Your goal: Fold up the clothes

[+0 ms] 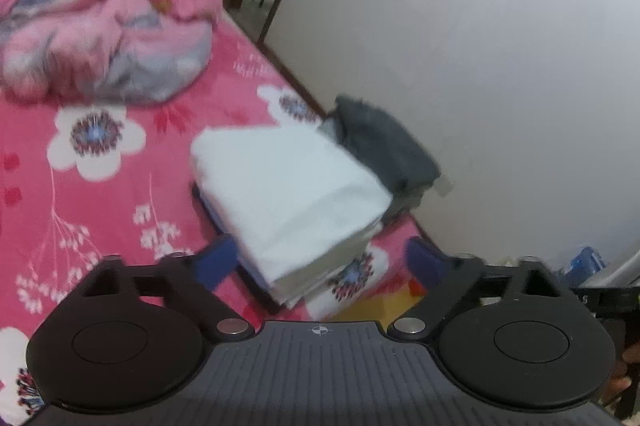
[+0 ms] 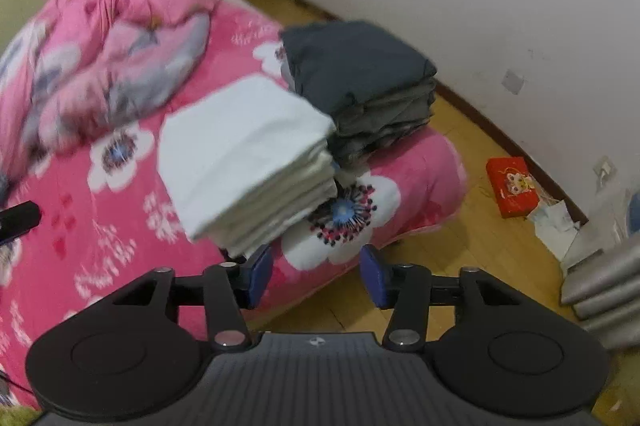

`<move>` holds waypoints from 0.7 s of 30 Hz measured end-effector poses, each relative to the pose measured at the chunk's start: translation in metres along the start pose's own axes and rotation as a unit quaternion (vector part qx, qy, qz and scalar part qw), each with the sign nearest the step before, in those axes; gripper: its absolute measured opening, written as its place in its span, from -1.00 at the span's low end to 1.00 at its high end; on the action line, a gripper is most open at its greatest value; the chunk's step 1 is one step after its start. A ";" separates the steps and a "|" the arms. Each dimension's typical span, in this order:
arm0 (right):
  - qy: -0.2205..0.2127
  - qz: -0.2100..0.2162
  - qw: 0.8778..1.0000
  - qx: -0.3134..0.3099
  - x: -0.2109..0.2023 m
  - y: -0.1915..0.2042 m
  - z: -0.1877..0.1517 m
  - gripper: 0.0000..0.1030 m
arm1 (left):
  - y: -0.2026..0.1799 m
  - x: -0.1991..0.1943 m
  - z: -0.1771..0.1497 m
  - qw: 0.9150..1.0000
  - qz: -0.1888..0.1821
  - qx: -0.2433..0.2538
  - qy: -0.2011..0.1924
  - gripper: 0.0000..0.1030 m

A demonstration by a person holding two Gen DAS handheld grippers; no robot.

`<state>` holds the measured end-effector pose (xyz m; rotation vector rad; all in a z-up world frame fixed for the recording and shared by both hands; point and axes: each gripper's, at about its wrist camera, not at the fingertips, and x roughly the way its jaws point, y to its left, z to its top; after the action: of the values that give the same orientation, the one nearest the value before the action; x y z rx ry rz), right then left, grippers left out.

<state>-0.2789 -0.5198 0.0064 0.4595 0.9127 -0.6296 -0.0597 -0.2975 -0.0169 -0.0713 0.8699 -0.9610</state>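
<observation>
On the bed (image 2: 120, 226), two folded stacks, white (image 2: 248, 161) and grey (image 2: 360, 73); both claws (image 1: 324, 258) (image 2: 316, 278) wide, empty.

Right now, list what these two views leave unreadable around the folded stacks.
- White stack: how many pieces, motion blur in both views.
- Grey stack: its lower layers, hidden behind the white stack in the left view.
- Quilt: anything under it, bunched and blurred.
- Red box: its print, too small.
- Left gripper and right gripper: open, holding nothing.
</observation>
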 end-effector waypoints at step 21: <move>-0.058 0.098 0.990 -0.087 -0.043 0.016 0.031 0.99 | -0.091 -0.033 0.016 0.985 0.153 -0.070 -0.046 1.00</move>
<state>-0.2703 -0.5140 0.0607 0.3470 0.7925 -0.3902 -0.1205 -0.3326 0.0520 -0.0985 0.8349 -0.6045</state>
